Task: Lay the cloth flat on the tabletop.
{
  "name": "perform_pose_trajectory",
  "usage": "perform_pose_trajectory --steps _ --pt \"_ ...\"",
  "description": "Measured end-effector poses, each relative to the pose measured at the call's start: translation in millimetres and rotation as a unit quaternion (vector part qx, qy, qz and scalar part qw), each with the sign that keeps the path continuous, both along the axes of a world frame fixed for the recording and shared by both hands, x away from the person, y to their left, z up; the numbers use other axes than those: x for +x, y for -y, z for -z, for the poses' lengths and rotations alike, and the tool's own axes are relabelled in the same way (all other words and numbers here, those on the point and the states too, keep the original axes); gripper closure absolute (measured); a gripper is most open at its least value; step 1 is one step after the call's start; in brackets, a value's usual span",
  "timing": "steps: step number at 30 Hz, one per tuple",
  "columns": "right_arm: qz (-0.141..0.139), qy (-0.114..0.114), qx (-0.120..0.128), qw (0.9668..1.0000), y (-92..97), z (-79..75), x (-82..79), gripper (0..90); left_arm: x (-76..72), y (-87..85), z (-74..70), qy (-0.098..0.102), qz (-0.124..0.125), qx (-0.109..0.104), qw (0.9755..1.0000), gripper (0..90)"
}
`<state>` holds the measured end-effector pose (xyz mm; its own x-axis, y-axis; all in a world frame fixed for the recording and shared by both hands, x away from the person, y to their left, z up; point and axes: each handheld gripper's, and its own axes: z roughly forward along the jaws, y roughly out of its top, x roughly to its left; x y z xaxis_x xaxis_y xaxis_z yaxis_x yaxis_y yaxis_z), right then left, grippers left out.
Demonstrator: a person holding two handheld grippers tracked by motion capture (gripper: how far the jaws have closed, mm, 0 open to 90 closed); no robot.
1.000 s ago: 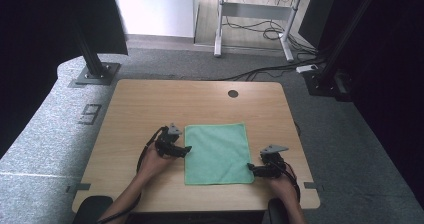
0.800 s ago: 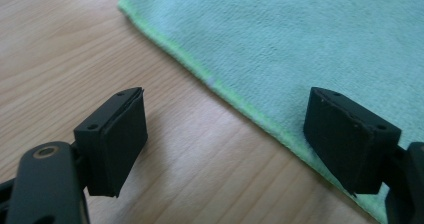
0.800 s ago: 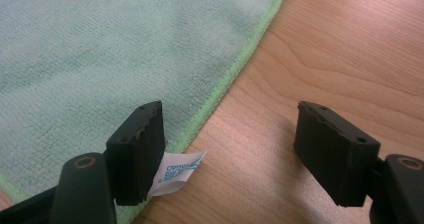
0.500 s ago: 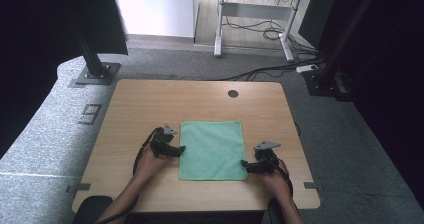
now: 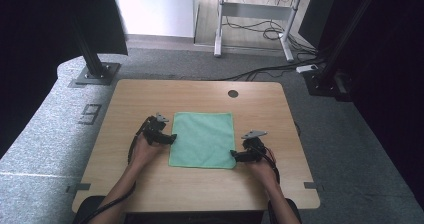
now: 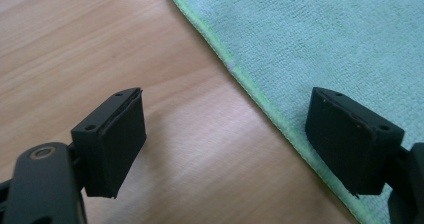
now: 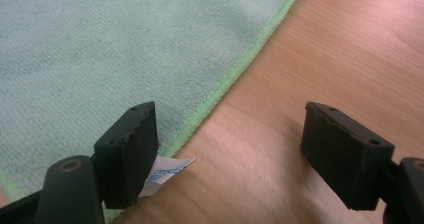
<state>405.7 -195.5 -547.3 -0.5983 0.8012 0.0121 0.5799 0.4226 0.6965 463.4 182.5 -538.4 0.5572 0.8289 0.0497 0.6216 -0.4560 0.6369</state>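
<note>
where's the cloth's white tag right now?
The white tag sticks out from the green cloth corner onto the table, beside the right gripper inner jaw.

- cloth [image 6: 320, 29]: green terry microfibre, matt, fuzzy nap, stitched brighter-green hem
- counter [image 7: 345, 49]: light wood-grain laminate, smooth, faint sheen
- fingers [image 6: 117, 141]: black matt pads, rubbery
- label [image 7: 167, 171]: white, paper-like, printed

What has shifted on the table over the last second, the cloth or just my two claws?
Both claws slid leftward across the table: the left claw from over the cloth's left margin to its edge, the right claw in from bare wood to the near right corner. The right jaws have just been opening and straddle the hem without pinching it. The green cloth stayed flat and square on the table, with nothing gripped.
</note>
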Motion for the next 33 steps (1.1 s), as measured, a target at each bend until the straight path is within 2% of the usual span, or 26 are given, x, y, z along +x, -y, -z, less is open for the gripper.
perform_pose_trajectory --steps 7,12,14,16,20,24,28,33 --pt "-0.003 0.003 0.001 1.0 -5.7 0.4 7.5 22.2 3.3 -6.7 1.2 -0.005 -0.011 -0.013 0.9998 16.9" --pt "-0.008 0.002 0.003 1.0 -5.0 0.0 7.4 24.2 -3.5 -4.0 -5.8 0.01 -0.001 0.009 0.9999 16.9" --pt "-0.01 0.002 0.002 0.9999 -4.1 -1.2 6.8 24.0 -11.4 -6.8 -11.7 0.013 0.007 -0.006 0.9999 16.8" --pt "-0.014 0.004 0.001 0.9999 -3.0 -3.6 5.2 22.4 -22.9 -11.4 -17.1 0.005 0.017 -0.023 0.9996 16.1" --pt "-0.026 0.004 0.007 0.9996 -1.9 -10.7 -3.6 17.6 -47.7 -16.7 -22.0 0.003 0.036 -0.03 0.9989 14.7" --pt "-0.035 0.003 0.007 0.9994 0.1 -15.4 -12.4 13.6 -75.1 -19.6 -25.2 0.002 0.055 -0.045 0.9974 14.2" --pt "-0.037 -0.002 0.011 0.9992 3.2 -17.0 -22.3 11.6 -96.1 -18.6 -23.2 0.003 0.069 -0.043 0.9967 11.9" --pt "-0.022 -0.003 0.011 0.9997 10.1 -13.8 -33.7 1.8 -112.3 -18.8 -12.5 0.0 0.07 -0.037 0.9969 9.5"
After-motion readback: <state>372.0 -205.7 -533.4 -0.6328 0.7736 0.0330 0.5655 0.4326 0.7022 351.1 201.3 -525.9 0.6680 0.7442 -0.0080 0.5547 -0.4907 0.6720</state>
